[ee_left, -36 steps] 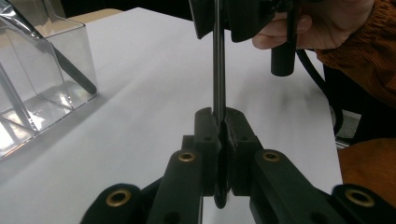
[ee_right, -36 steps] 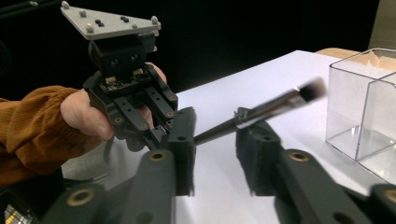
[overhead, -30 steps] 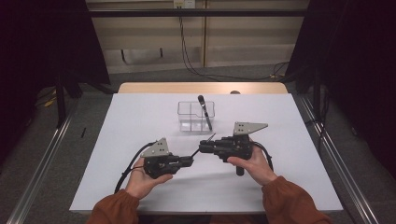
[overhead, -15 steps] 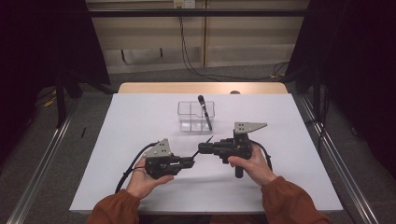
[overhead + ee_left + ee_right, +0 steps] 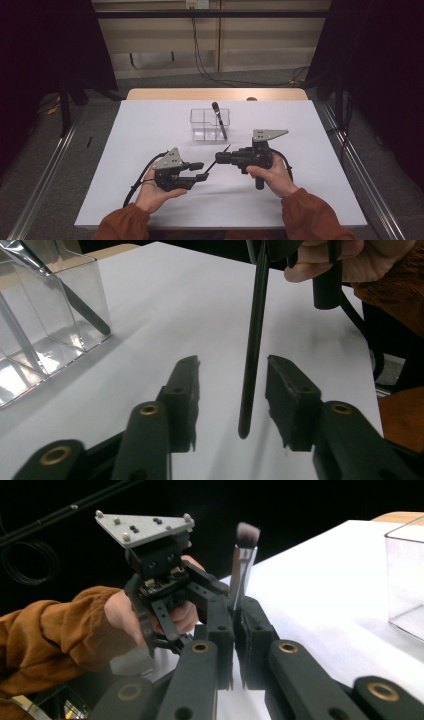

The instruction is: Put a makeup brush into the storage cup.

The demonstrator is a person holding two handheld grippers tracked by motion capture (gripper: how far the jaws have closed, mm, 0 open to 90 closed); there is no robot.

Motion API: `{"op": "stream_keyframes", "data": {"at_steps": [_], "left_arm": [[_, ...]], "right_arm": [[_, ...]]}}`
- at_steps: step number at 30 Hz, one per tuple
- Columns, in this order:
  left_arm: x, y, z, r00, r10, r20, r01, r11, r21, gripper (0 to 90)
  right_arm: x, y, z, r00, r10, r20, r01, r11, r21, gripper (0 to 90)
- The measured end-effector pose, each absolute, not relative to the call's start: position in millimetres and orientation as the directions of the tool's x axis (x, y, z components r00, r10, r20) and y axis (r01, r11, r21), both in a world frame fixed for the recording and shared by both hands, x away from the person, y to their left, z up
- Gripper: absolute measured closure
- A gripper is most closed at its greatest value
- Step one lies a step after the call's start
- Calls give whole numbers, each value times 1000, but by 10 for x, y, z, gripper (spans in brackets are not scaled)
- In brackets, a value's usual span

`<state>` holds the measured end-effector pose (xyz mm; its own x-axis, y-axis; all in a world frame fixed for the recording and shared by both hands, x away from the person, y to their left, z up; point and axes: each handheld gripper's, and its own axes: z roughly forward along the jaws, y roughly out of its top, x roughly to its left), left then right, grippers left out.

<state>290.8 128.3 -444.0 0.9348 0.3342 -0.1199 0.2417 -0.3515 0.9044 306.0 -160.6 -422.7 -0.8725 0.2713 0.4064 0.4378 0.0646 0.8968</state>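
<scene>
Mid-table, just in front of the clear organizer [image 5: 209, 123], the right gripper [image 5: 220, 157] is clamped on a makeup brush [image 5: 243, 560]. The left gripper [image 5: 231, 382] has just been opening, its jaws apart around the handle, not pressing it.

Slim black makeup brush [image 5: 243, 560] (bristles up) clamped in right claw [image 5: 235, 615]

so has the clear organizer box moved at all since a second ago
No. The clear organizer box sits at the same spot near the table's far edge.
</scene>
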Motion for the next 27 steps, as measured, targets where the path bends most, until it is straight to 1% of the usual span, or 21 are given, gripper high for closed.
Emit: {"op": "stream_keyframes", "data": {"at_steps": [6, 9, 12, 15, 18, 20, 24, 27], "left_arm": [[2911, 1321, -4438, 923, 363, -125, 252, -328, 911, 477], [2913, 1345, -4423, 909, 399, -118, 255, -312, 915, 377], [2912, 1376, -4416, 891, 435, -133, 279, -291, 915, 287], [2903, 1416, -4401, 882, 456, -117, 271, -289, 918, 260], [2890, 1454, -4376, 871, 476, -119, 276, -274, 921, 194], [2884, 1482, -4355, 872, 473, -123, 278, -275, 920, 149], [2860, 1529, -4324, 860, 491, -136, 293, -258, 921, 106], [2827, 1571, -4309, 846, 517, -125, 296, -261, 919, 70]], "right_arm": [[3069, -1643, -4198, -869, 300, 395, 435, 81, 897, 859], [3068, -1658, -4184, -870, 308, 386, 431, 91, 898, 859], [3070, -1679, -4171, -868, 316, 384, 433, 99, 896, 859], [3081, -1692, -4164, -864, 324, 386, 438, 104, 893, 859], [3093, -1706, -4157, -862, 334, 380, 436, 111, 893, 859], [3092, -1714, -4148, -864, 336, 376, 432, 111, 895, 859], [3092, -1739, -4120, -863, 344, 370, 430, 117, 895, 859], [3080, -1754, -4105, -870, 349, 348, 412, 127, 902, 859]]}}
